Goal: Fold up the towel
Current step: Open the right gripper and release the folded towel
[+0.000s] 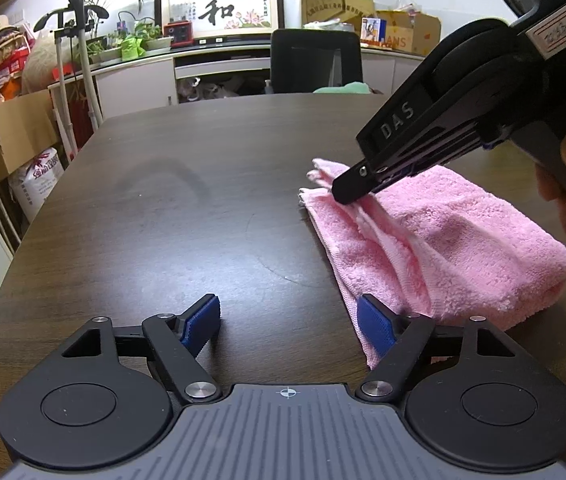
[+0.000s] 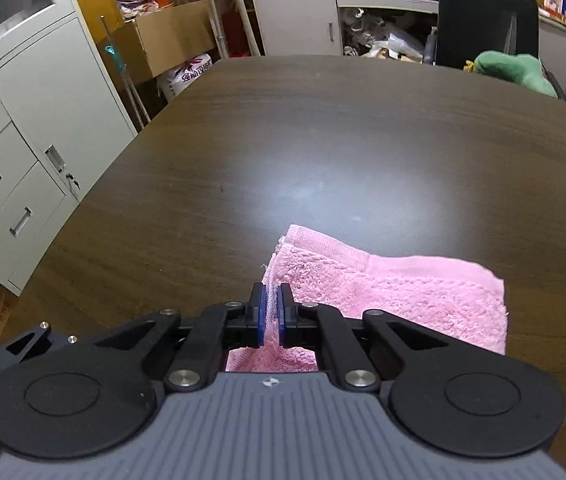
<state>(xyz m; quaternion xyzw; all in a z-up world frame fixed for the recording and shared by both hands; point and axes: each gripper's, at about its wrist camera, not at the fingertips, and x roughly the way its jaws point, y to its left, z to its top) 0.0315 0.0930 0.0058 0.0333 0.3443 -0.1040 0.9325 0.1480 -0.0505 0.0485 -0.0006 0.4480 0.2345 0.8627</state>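
A pink towel [image 1: 435,240] lies folded into a thick stack on the dark wooden table [image 1: 187,200], at the right in the left wrist view. My left gripper [image 1: 289,324] is open and empty; its right blue pad rests at the towel's near left edge. My right gripper [image 2: 270,312] is shut on the towel's [image 2: 403,300] upper layers at its far left corner. It also shows in the left wrist view [image 1: 349,192], pinching that corner a little above the table.
A black chair [image 1: 315,60] stands at the table's far edge, with a green cloth [image 2: 515,70] beside it. Grey cabinets [image 2: 15,120], cardboard boxes and clutter line the room to the left and behind.
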